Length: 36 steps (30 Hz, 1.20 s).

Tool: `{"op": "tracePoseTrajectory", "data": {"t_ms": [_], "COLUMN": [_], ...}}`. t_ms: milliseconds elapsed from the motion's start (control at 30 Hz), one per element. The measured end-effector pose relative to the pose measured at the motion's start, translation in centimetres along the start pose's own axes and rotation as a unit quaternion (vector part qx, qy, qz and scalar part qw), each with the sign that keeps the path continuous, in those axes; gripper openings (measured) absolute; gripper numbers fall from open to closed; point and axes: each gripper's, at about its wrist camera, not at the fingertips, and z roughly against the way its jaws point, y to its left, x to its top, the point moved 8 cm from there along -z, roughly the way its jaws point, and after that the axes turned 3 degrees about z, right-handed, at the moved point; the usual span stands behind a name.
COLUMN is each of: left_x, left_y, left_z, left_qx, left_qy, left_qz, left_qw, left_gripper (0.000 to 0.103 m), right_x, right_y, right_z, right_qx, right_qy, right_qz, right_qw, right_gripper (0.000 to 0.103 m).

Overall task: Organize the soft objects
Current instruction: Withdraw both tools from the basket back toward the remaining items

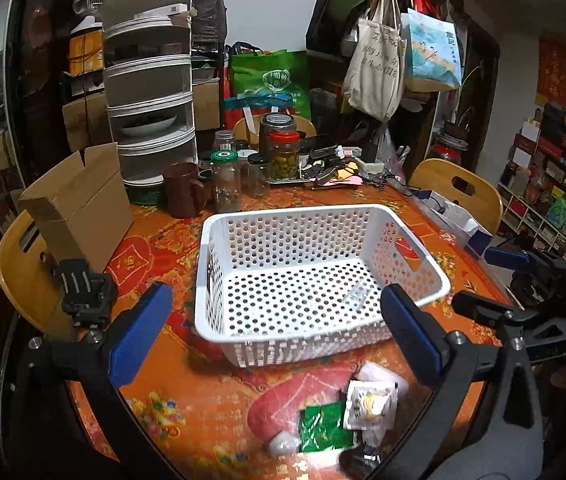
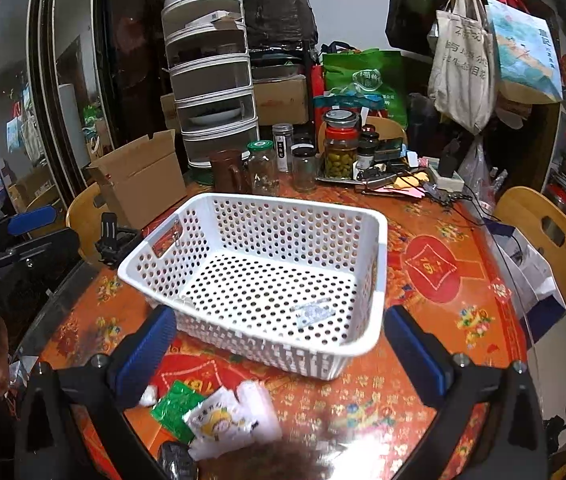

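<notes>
On the near edge of the table (image 1: pixel 211 420), in front of the white perforated basket (image 1: pixel 307 272), lies a small heap of soft packets. Going left to right in the left wrist view: a small pale wrapped lump (image 1: pixel 283 444), a green foil sachet (image 1: pixel 323 428), a white snack packet with a yellow cartoon print (image 1: pixel 369 404) overlapping the sachet's right edge, and a pale pink soft pack (image 1: pixel 379 374) partly under the snack packet. A dark packet (image 1: pixel 363 460) sits at the very bottom, too blurred to name.

These look light, limp and crinkly; the foil is probably slippery, so a pinch across a sealed edge or corner seems safer than squeezing the puffed middle. Because they overlap, lifting one may drag its neighbour.

The green sachet lies flat and roughly square, with no clear long axis. The snack packet's long axis runs from the near edge toward the basket, tilted slightly right. The pink pack's axis I cannot tell.

The left gripper (image 1: pixel 279 332) has its blue pads spread as wide as they go, with nothing between them. The right gripper (image 2: pixel 283 348) is likewise fully spread and empty, hovering over the same heap. The basket holds only a flat label.
</notes>
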Motion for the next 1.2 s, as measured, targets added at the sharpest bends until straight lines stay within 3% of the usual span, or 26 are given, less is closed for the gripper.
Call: {"op": "tracePoseTrajectory", "data": {"t_ms": [400, 733, 900, 1100, 1200], "left_x": [-7.0, -13.9, -16.8, -20.4, -21.6], "left_y": [1.0, 1.4, 1.2, 1.2, 1.4], "left_z": [5.1, 5.7, 2.9, -2.0, -4.3], "left_qx": [-0.008, -0.002, -0.004, -0.011, -0.006], "left_qy": [-0.020, -0.011, 0.018, 0.061, 0.081], "left_qz": [0.018, 0.027, 0.023, 0.022, 0.021], "left_qw": [0.9996, 0.9996, 0.9996, 0.9979, 0.9965], "left_gripper": [0.103, 0.103, 0.103, 0.100, 0.085], "right_x": [-6.7, -12.6, -15.3, -18.6, -19.6], "right_y": [2.8, 5.5, 7.9, 9.7, 9.8], "right_z": [4.3, 5.1, 4.6, 2.2, 0.9], "right_qx": [-0.026, -0.011, 0.016, 0.050, 0.056], "right_qy": [-0.030, -0.030, -0.028, -0.001, 0.016], "right_qz": [0.018, 0.009, 0.013, -0.004, -0.010], "right_qw": [0.999, 0.999, 0.999, 0.999, 0.998], "right_gripper": [0.103, 0.103, 0.103, 0.088, 0.074]}}
